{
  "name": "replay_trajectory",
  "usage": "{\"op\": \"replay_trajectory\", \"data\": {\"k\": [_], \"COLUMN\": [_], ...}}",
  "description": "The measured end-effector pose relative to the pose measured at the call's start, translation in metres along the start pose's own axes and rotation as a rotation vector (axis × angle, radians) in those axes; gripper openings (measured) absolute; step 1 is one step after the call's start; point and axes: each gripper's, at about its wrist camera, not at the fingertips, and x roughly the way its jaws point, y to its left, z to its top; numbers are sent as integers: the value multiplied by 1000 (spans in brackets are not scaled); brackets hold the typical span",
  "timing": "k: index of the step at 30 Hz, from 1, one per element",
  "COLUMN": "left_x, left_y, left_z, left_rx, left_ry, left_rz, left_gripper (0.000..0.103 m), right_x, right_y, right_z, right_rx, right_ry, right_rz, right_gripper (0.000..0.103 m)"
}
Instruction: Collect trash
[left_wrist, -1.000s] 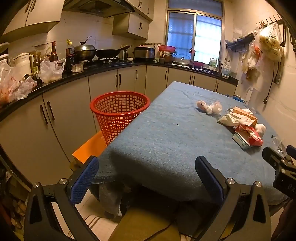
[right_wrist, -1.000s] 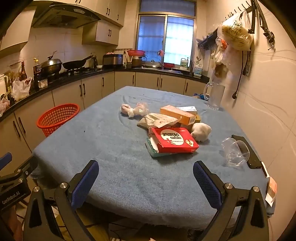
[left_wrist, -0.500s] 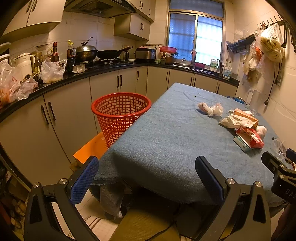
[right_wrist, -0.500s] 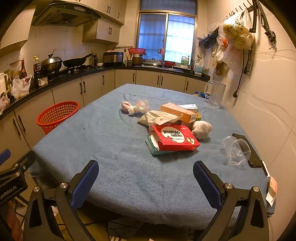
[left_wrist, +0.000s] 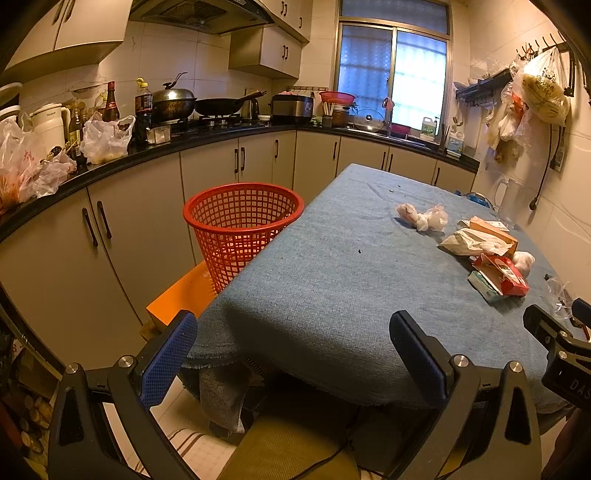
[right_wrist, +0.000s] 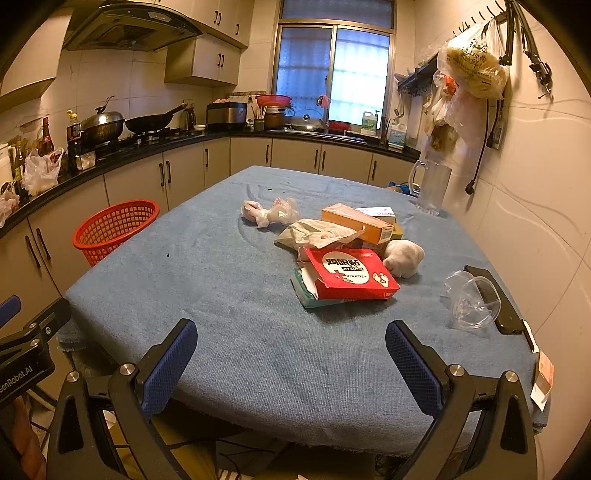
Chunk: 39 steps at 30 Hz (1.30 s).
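Trash lies on the blue-clothed table (right_wrist: 229, 295): a red box (right_wrist: 349, 278) on a green packet, an orange box (right_wrist: 356, 223), a crumpled paper bag (right_wrist: 317, 234), a knotted plastic bag (right_wrist: 269, 214), a white wad (right_wrist: 404, 258) and a clear plastic cup (right_wrist: 472, 301). The same pile shows in the left wrist view, with the red box (left_wrist: 500, 275) nearest. A red mesh basket (left_wrist: 242, 225) stands left of the table on an orange stool. My left gripper (left_wrist: 293, 347) is open and empty at the table's near left corner. My right gripper (right_wrist: 291, 350) is open and empty over the near edge.
A black flat object (right_wrist: 493, 297) and a glass jug (right_wrist: 432, 190) sit at the table's right side by the wall. Cabinets and a cluttered counter (left_wrist: 110, 158) run along the left and back. Bags hang on wall hooks (right_wrist: 472, 70).
Both grippers have risen and edged slightly forward toward the table. Nothing on the table has moved.
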Motion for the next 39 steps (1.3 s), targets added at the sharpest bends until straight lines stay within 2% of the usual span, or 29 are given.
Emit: {"op": "replay_trajectory", "data": {"k": [7,14,17,18,23,25,28,29,35,39], "left_x": [1,6,9,8,21,29,36,40,62,76], "left_y": [0,-6,-15,-19,-47,-60,-83,-90,-123,-150], "left_z": [-1,-1,2,2,12,17,19,21,35,44], "left_rx": [-1,-17,7,44,125,169,207,233,257,283], "left_ry": [-5,48,69,47,61,97,92,95,204,259], "left_rz": [-4,-33,-68,-72,-153,-184,-247,-247,-394,-487], "left_gripper": [103,103,103,103,103,103,103,103,103,86], "right_x": [-4,-5,-5,-4,1,1,2,3,9,14], "right_y": [4,0,-10,-16,-65,-85,-113,-122,-166,-190], "right_z": [-2,-2,-1,-1,1,0,-1,-1,-3,-6], "right_rx": [1,10,32,44,174,219,284,302,397,470], "right_ry": [6,17,21,23,42,43,45,50,72,91], "right_rz": [0,3,1,-2,-13,-35,-59,-61,-83,-74], "right_gripper": [103,103,103,103,103,103,102,102,101,98]}}
